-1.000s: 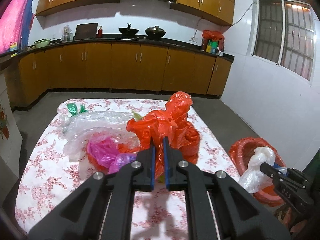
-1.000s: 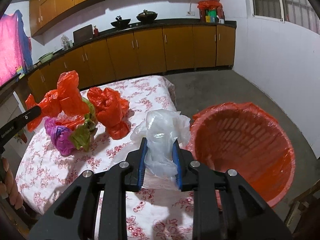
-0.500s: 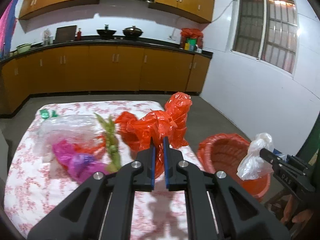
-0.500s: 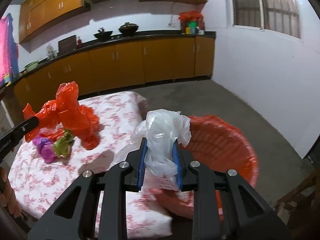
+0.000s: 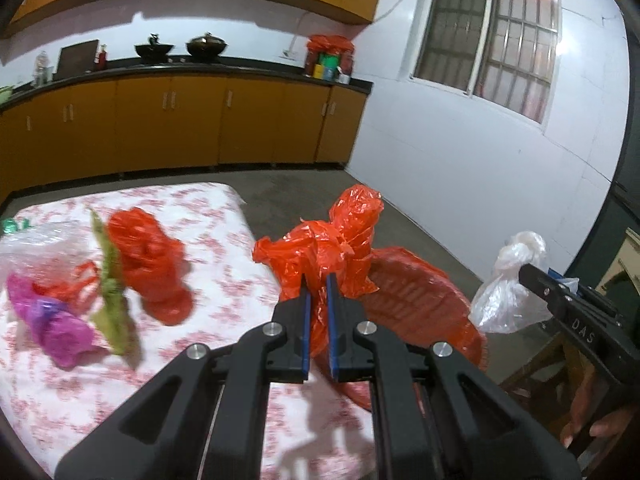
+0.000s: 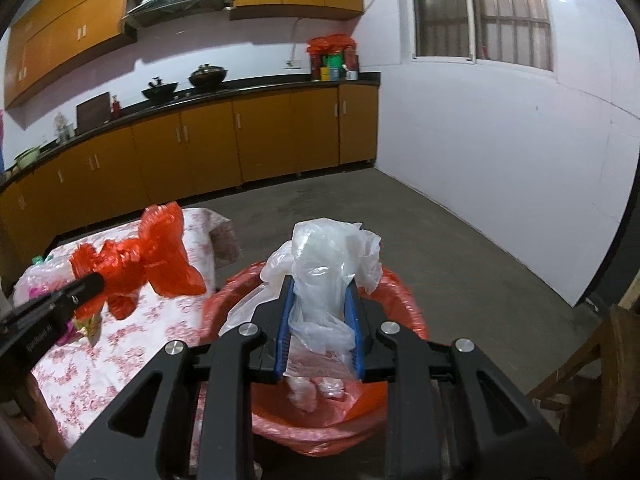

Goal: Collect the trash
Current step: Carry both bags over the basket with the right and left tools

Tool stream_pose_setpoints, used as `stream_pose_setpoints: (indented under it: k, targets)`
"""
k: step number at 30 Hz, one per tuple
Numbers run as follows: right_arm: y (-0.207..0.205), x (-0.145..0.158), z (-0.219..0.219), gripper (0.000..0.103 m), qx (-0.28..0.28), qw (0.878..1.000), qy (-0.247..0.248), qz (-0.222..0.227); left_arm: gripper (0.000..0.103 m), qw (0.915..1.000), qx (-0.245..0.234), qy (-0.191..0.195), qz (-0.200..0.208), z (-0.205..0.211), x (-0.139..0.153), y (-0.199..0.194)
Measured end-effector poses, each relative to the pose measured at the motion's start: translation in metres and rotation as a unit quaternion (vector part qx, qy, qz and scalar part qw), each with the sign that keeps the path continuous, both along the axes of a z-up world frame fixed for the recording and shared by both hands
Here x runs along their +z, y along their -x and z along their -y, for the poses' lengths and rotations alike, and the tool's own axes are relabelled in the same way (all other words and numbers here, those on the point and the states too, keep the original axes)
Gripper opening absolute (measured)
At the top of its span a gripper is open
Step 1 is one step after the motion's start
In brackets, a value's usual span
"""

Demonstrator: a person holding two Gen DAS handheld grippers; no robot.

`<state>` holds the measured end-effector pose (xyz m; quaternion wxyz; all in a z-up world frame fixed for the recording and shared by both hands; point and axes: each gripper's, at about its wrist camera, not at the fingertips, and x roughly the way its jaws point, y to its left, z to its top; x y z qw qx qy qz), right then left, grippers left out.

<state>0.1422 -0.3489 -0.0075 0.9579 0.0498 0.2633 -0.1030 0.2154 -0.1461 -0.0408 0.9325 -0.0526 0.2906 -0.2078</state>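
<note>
My left gripper (image 5: 317, 280) is shut on a crumpled red plastic bag (image 5: 340, 240), held in the air at the right edge of the flowered table (image 5: 224, 288). From the right wrist view the same red bag (image 6: 160, 256) hangs left of the bin. My right gripper (image 6: 320, 284) is shut on a white plastic bag (image 6: 328, 264) above the red-lined bin (image 6: 404, 300). That white bag (image 5: 508, 284) also shows at the right of the left wrist view, past the bin (image 5: 420, 296).
On the table lie another red bag (image 5: 152, 260), a green wrapper (image 5: 110, 292), a purple bag (image 5: 56, 324) and a clear plastic bag (image 5: 36, 240). Brown cabinets (image 5: 180, 124) line the back wall. A wooden chair (image 6: 592, 364) stands right of the bin.
Both grippers swung right with their bags. The red bag left the pile and now hangs by the table's right edge; the white bag went from beside the bin to above it.
</note>
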Motion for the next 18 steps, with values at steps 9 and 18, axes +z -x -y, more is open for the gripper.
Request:
stream_pose_setpoints:
  k: [9, 18]
  targets:
    - [-0.008, -0.008, 0.023, 0.025, -0.02, 1.0, -0.018, -0.004, 0.008, 0.9994, -0.028, 0.0, -0.022, 0.036, -0.019, -0.015]
    - [-0.013, -0.012, 0.037, 0.025, -0.03, 0.999, -0.031, 0.001, 0.009, 0.9978, -0.055, 0.002, -0.037, 0.06, -0.031, -0.026]
